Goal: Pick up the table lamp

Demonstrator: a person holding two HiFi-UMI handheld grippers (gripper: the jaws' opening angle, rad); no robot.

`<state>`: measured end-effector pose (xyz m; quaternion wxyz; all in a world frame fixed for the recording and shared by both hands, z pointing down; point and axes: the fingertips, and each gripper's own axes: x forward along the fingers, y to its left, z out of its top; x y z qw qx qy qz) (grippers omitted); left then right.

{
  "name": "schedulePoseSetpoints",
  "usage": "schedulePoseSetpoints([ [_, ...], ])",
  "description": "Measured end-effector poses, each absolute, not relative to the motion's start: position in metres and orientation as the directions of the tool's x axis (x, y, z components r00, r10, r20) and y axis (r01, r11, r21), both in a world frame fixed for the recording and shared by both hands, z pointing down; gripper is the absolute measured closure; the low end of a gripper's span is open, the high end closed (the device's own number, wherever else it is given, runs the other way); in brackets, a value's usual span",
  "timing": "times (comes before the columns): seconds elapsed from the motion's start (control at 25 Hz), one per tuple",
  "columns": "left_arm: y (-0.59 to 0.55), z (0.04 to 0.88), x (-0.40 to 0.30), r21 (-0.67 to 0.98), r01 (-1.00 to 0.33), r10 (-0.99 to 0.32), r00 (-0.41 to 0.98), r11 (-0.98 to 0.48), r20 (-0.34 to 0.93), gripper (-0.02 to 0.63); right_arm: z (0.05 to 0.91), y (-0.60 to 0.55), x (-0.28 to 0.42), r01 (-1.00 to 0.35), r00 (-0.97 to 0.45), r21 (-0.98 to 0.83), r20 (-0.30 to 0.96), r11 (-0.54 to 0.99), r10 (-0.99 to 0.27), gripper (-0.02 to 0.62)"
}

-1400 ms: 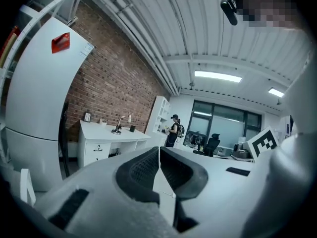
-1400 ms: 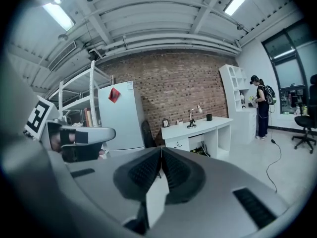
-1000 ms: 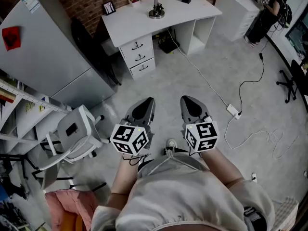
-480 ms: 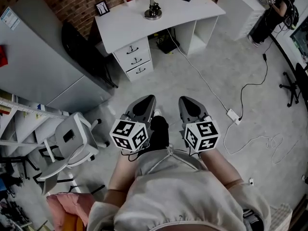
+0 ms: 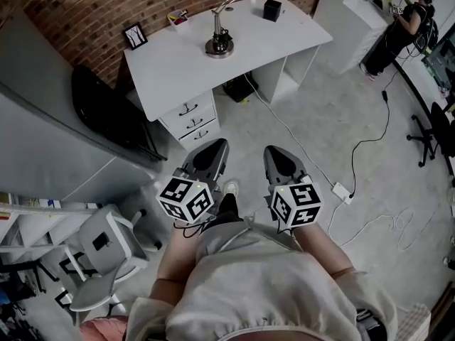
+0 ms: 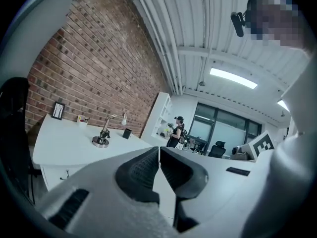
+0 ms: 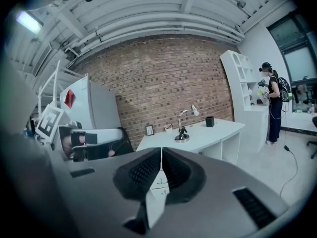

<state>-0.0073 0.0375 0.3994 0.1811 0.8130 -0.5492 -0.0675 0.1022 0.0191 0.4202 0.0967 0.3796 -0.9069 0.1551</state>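
The table lamp (image 5: 219,38), chrome with a round base and a bent neck, stands on the white desk (image 5: 170,73) against the brick wall. It also shows small in the left gripper view as the lamp (image 6: 102,137) and in the right gripper view as the lamp (image 7: 183,129). My left gripper (image 5: 215,148) and right gripper (image 5: 277,155) are held side by side above the floor, well short of the desk. Both are shut with nothing between the jaws, as the left gripper (image 6: 159,150) and right gripper (image 7: 161,153) show in their own views.
On the desk stand a black cube box (image 5: 271,9), a picture frame (image 5: 134,35) and a small cup (image 5: 178,18). Drawers (image 5: 190,119) sit under its left part. A black chair (image 5: 106,112), a white chair (image 5: 106,251), a floor cable with power strip (image 5: 340,190) and a person (image 5: 402,20) are around.
Both grippers, still shut, have advanced across the floor toward the desk; the desk and lamp now lie closer and lower in the head view.
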Motion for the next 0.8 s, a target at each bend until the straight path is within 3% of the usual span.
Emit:
schedulePoseSetpoints([
  [0.4,-0.123,0.399,-0.102,0.381,-0.855,-0.905,0.414,-0.353,0.092,0.583,0.416,-0.135,0.019,-0.754,-0.653,-0.182,0.313,0.631,-0.690,0.568],
  [0.8,-0.209,0.431,-0.143,0.420,-0.873,-0.928,0.339,-0.249,0.155,0.583,0.440,-0.240,-0.025,-0.709,-0.696,-0.196,0.355,0.677,-0.625,0.568],
])
